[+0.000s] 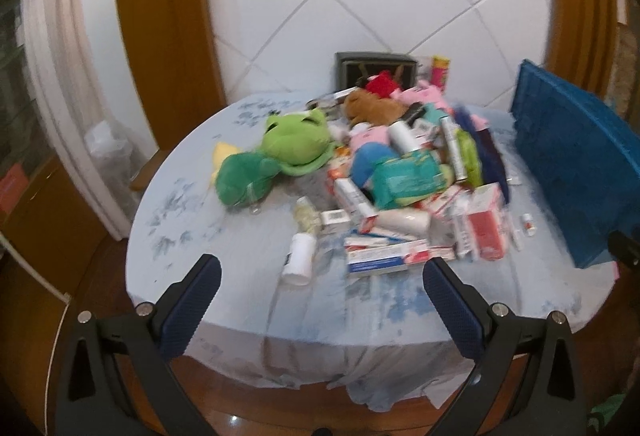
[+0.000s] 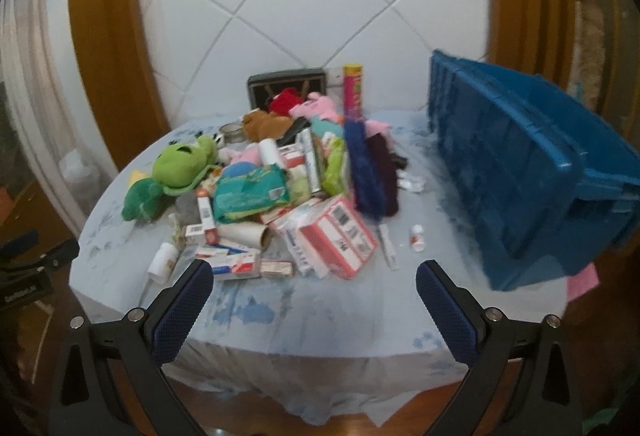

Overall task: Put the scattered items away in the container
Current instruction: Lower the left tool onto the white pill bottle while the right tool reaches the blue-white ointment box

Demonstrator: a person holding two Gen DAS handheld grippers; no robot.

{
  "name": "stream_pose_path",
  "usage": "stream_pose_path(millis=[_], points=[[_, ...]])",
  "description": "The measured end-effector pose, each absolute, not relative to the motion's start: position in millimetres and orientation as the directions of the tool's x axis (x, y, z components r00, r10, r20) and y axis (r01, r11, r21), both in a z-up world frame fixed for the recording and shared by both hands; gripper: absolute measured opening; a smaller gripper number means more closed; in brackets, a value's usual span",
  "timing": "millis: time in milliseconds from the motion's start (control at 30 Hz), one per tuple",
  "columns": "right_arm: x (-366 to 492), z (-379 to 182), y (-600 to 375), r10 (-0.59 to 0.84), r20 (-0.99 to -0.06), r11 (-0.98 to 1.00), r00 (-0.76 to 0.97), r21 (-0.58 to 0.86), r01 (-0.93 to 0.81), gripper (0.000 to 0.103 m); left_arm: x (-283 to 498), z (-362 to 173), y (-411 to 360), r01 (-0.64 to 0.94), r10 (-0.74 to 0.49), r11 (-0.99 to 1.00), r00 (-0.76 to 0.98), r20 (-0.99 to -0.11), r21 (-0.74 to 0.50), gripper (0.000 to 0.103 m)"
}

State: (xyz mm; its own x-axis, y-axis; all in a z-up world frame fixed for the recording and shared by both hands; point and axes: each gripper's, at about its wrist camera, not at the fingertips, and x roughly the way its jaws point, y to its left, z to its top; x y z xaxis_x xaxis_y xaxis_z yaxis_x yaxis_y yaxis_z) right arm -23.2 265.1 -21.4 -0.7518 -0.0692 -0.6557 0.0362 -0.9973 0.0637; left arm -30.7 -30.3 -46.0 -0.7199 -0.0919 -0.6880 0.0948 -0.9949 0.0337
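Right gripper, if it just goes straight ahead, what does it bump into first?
Probably the pink-and-white box at the pile's near edge. The open right gripper points at it, with only bare tablecloth between; depth is uncertain.

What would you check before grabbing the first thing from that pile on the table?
1. Left gripper open and empty: ok.
2. Right gripper open and empty: ok.
3. Blue crate upright, opening up: not ok, it is tipped.
4. Easy first pick lying apart from the pile: ok, white bottle at the near edge.
5. Green frog plush free of other items: ok.
6. Room inside the crate: cannot tell.
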Motion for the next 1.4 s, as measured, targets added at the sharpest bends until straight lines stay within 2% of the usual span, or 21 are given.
stream_pose_path(millis=[67,200,267,367,433,633,800,1067,1100,1133,1167,1200,1400], points=[[-36,-32,261,-0.102,-0.670,-0.995,-0.735,0.080,0.066,0.103,-37,-54,-42,0.120,-0.114,-0.992,-0.708,-0.697,0.040,0.102],[-63,-55,251,-0.128,-0.707,-0.992,-0.695,0.102,0.079,0.103,-59,-71,-68,0.151,-0.130,-0.988,-0.681,-0.721,0.036,0.092],[-79,-66,239,-0.119,-0.722,-0.993,-0.682,0.085,0.084,0.103,-77,-84,-82,0.150,-0.126,-0.988,-0.663,-0.738,0.034,0.091],[-103,-81,222,-0.128,-0.737,-0.992,-0.663,0.092,0.089,0.103,-106,-108,-95,0.116,-0.096,-0.993,-0.628,-0.773,0.029,0.091],[-120,-93,210,-0.132,-0.756,-0.991,-0.642,0.101,0.085,0.102,-125,-125,-100,0.078,-0.066,-0.997,-0.598,-0.799,0.024,0.084],[-161,-141,180,-0.139,-0.819,-0.990,-0.557,0.122,0.066,0.075,-166,-177,-101,-0.018,0.001,-1.000,-0.505,-0.863,0.009,0.082],[-177,-180,169,-0.151,-0.866,-0.988,-0.477,0.135,0.068,0.072,-184,-214,-94,-0.049,0.023,-0.999,-0.436,-0.900,-0.002,0.082],[-199,-201,166,-0.174,-0.883,-0.984,-0.437,0.139,0.112,0.072,-204,-252,-86,-0.012,-0.006,-1.000,-0.385,-0.923,0.011,0.082],[-203,-202,164,-0.184,-0.883,-0.981,-0.433,0.142,0.128,0.072,-206,-257,-86,-0.004,-0.014,-1.000,-0.379,-0.925,0.017,0.079],[-207,-204,162,-0.194,-0.882,-0.979,-0.430,0.145,0.146,0.072,-206,-261,-88,0.007,-0.014,-1.000,-0.369,-0.929,0.012,0.071],[-212,-206,161,-0.203,-0.880,-0.976,-0.430,0.145,0.162,0.072,-207,-264,-90,0.018,-0.012,-1.000,-0.358,-0.934,0.007,0.052],[-216,-207,160,-0.212,-0.877,-0.973,-0.430,0.148,0.178,0.072,-207,-268,-92,0.029,-0.012,-1.000,-0.349,-0.937,0.002,0.047],[-237,-228,157,-0.255,-0.884,-0.958,-0.391,0.178,0.223,0.072,-199,-267,-94,0.069,-0.058,-0.997,-0.363,-0.930,0.036,0.046]])
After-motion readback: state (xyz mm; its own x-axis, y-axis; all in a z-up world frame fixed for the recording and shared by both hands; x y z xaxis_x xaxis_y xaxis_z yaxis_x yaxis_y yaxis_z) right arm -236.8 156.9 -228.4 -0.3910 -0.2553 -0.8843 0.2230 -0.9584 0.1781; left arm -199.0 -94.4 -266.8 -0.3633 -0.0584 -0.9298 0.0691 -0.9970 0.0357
